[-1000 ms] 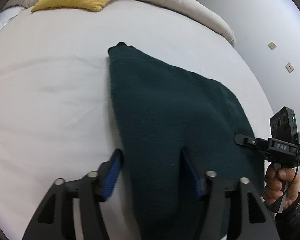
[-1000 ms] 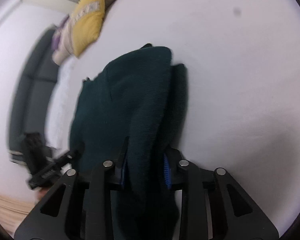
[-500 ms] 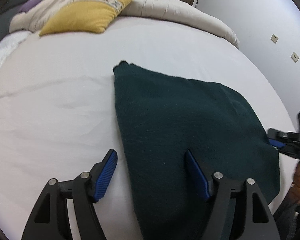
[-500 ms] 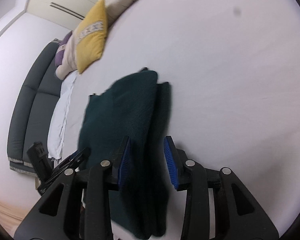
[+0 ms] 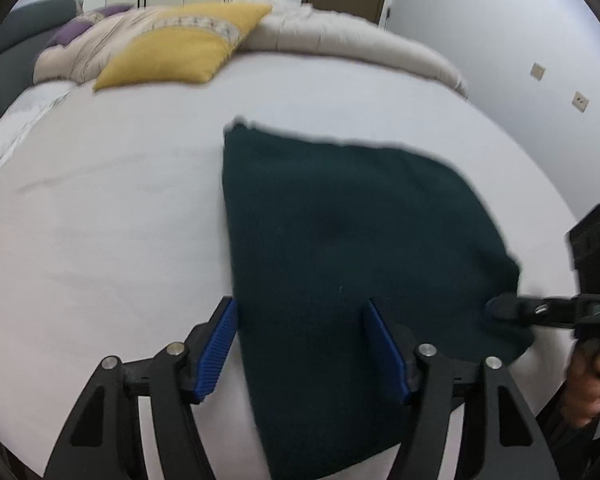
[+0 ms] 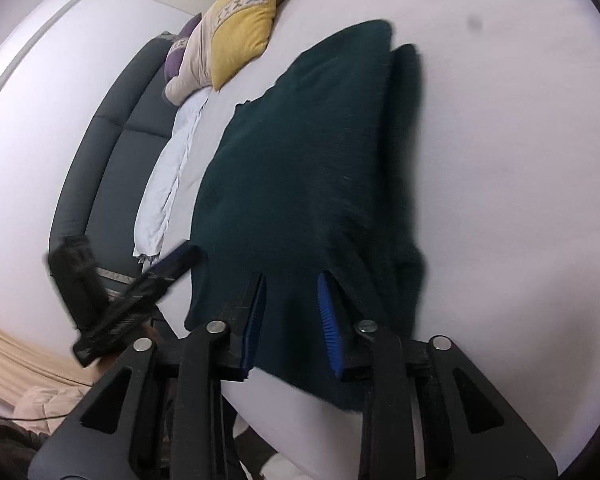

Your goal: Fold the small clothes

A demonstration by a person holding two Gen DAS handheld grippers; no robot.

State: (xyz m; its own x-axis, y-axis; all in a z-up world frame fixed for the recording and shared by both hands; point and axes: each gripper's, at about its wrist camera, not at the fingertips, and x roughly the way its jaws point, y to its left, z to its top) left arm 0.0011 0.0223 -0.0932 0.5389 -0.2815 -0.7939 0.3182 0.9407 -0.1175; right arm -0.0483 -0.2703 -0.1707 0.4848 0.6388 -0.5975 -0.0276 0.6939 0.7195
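We've got the dark green knit [image 5: 348, 248] lying flat on the white bed [image 5: 100, 220], its near end at the bed's edge. It looks soft and thick, light enough to lift, floppy rather than stiff, with a fuzzy surface that shouldn't slip from rubber pads.

Our left gripper [image 5: 300, 340] is spread wide, jaws just closing a little, straddling the near left edge without pinching it. Our right gripper [image 6: 292, 316] has narrowed too, cloth between its pads, though we can't tell whether they bite. We'd take hold at the near corners, pinching all the layers along the edge together so nothing sags.
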